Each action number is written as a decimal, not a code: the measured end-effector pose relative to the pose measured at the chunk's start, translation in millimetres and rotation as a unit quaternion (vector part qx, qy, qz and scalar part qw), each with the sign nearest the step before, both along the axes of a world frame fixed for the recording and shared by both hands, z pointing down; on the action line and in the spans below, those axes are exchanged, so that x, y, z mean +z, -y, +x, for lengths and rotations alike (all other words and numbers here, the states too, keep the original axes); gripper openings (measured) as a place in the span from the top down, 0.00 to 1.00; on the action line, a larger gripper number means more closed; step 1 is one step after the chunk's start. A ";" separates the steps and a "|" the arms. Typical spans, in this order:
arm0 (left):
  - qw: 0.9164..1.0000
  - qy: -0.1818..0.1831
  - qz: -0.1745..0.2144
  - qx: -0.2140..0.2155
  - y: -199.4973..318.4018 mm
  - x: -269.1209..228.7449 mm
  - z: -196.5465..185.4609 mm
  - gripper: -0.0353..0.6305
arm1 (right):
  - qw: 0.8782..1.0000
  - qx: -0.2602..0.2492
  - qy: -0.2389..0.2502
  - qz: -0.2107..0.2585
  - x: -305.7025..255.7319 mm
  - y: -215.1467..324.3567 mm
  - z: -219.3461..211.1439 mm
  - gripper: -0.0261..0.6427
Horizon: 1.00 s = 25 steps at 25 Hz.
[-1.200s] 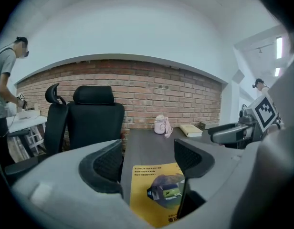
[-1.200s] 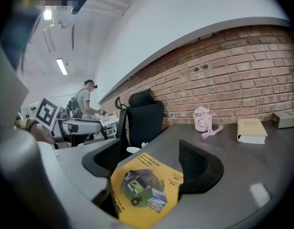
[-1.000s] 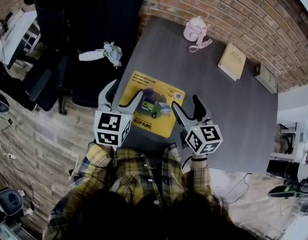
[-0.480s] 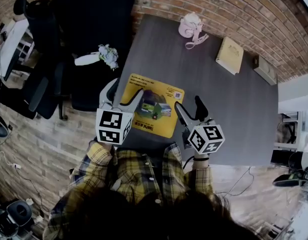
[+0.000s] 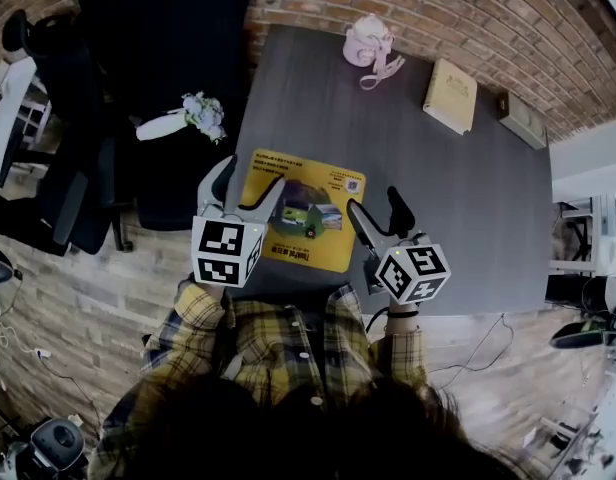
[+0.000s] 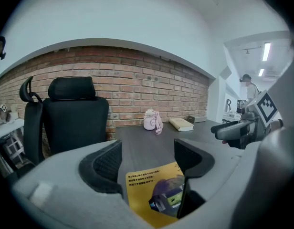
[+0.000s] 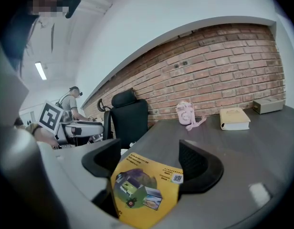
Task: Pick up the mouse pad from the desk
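**Two grippers spread wide at the yellow mouse pad (image 5: 303, 213)**

The mouse pad lies flat on the dark grey desk (image 5: 458, 198), printed side up, close to the near edge and toward the left side. The left gripper (image 5: 250, 183) stands at the pad's left border with its jaws wide apart. In the left gripper view a yellow corner of the pad shows low in the gap between them, with nothing clamped. The right gripper (image 5: 374, 211) stands just beside the pad's right border, its jaws likewise parted. The right gripper view shows the pad low in that gap, not pinched. Whether either tool touches the pad cannot be told.

Along the far side of the desk, well apart from the pad, sit a pink pouch (image 5: 364, 40) with a loose strap, a cream book (image 5: 450, 95) and a small box (image 5: 521, 118). A black office chair (image 5: 168, 58) stands at the desk's left, and on its seat lies a white item with a cluster of pale flowers (image 5: 183, 118). The person's plaid shirt (image 5: 278, 353) fills the bottom of the head view, below both marker cubes
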<state>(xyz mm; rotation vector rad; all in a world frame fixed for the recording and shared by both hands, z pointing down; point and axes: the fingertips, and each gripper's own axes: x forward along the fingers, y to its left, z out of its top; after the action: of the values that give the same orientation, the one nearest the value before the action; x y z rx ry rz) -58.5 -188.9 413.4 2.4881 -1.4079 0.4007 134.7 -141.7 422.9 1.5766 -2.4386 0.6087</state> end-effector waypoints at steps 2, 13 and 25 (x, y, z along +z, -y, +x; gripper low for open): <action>1.000 0.000 -0.003 0.004 1.4 2.4 0.5 0.44 | 1.000 0.003 0.000 -0.003 1.5 -0.4 -0.7 0.43; 0.999 0.016 -0.032 0.023 4.4 30.6 3.0 0.44 | 0.999 0.008 0.012 -0.032 20.4 0.3 -4.7 0.43; 0.993 0.065 -0.094 0.036 8.1 96.2 -1.6 0.44 | 0.993 0.027 0.057 -0.102 69.2 1.0 4.9 0.43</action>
<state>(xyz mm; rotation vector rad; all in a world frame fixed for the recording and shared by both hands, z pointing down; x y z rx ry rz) -60.0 -197.0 509.6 2.4017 -1.2634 0.6885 139.6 -142.8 492.1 1.5683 -2.3291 0.9505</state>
